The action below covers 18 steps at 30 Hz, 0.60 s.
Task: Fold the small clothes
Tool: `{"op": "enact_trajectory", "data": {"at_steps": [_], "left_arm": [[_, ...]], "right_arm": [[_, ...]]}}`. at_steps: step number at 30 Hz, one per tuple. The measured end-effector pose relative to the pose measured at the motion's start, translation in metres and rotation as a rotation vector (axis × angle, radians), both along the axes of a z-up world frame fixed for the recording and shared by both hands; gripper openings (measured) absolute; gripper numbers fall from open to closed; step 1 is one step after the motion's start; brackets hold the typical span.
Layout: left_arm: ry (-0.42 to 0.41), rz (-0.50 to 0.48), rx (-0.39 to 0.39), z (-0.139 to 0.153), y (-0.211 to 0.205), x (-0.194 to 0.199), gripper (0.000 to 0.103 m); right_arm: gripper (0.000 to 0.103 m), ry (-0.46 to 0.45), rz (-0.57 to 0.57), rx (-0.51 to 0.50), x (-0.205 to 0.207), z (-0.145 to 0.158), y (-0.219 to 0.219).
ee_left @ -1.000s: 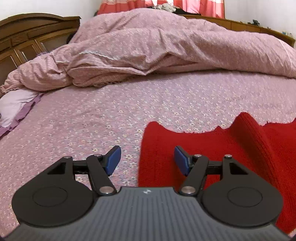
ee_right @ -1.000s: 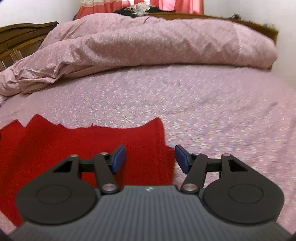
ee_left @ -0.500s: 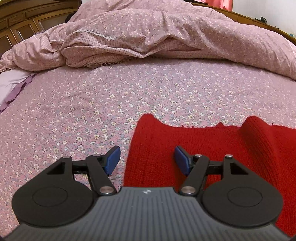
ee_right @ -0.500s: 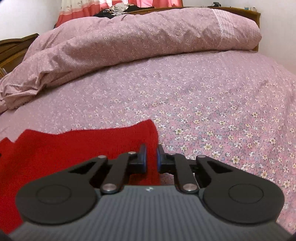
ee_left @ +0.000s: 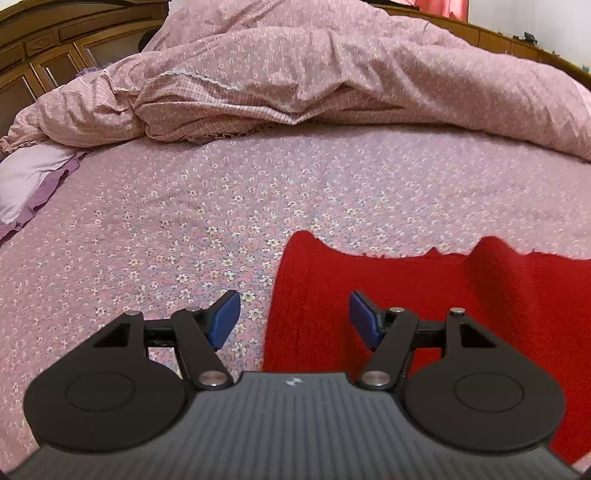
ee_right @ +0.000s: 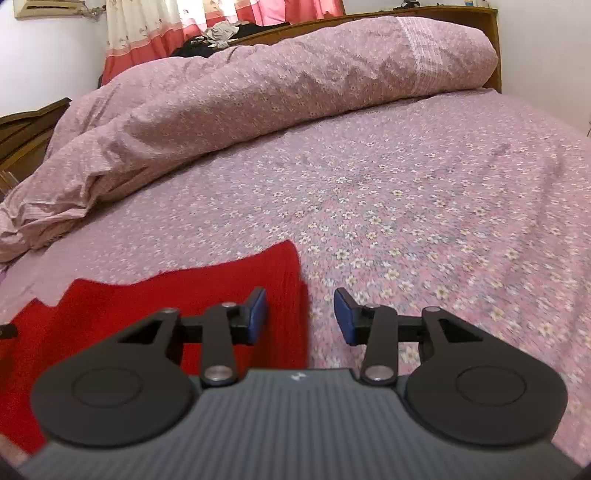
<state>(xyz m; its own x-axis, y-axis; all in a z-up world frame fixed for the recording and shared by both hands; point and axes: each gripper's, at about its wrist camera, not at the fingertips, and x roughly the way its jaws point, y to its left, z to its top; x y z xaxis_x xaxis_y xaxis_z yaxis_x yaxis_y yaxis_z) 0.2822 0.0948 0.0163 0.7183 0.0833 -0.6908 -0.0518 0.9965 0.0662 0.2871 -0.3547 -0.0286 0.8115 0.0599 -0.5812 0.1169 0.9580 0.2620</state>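
Note:
A red knitted garment (ee_left: pixel 424 295) lies flat on the flowered bedsheet (ee_left: pixel 258 192). In the left wrist view its left edge runs between the blue pads of my left gripper (ee_left: pixel 294 319), which stands open above it; a ridge rises in the cloth further right. In the right wrist view the garment (ee_right: pixel 166 306) fills the lower left. Its right edge lies between the pads of my right gripper (ee_right: pixel 300 317), whose jaws are opening and do not press on the cloth.
A rumpled pink quilt (ee_left: pixel 332 74) is heaped across the far side of the bed, also seen as the quilt (ee_right: pixel 258 92) in the right wrist view. A lilac pillow (ee_left: pixel 26 181) lies at the left, by the wooden headboard (ee_left: pixel 55 48). Red curtains (ee_right: pixel 229 22) hang behind.
My right gripper closed on the garment's right edge half a second ago and has now opened off it, shifting right. My left gripper stayed open over the left edge.

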Motion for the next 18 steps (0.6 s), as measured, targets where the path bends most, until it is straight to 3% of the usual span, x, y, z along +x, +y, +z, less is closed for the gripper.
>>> {"op": "enact_trajectory", "data": {"at_steps": [6, 11, 18], "left_arm": [[-0.004, -0.028, -0.008, 0.016, -0.008, -0.027, 0.071], [-0.002, -0.027, -0.045, 0.016, -0.007, -0.063, 0.071], [0.043, 0.013, -0.064, -0.006, 0.0, -0.096, 0.071]], "right_arm": [[0.06, -0.006, 0.012, 0.039, -0.033, 0.013, 0.001], [0.061, 0.007, 0.026, 0.045, -0.061, 0.016, 0.008], [0.061, 0.013, 0.027, 0.072, -0.083, 0.002, 0.017]]}}
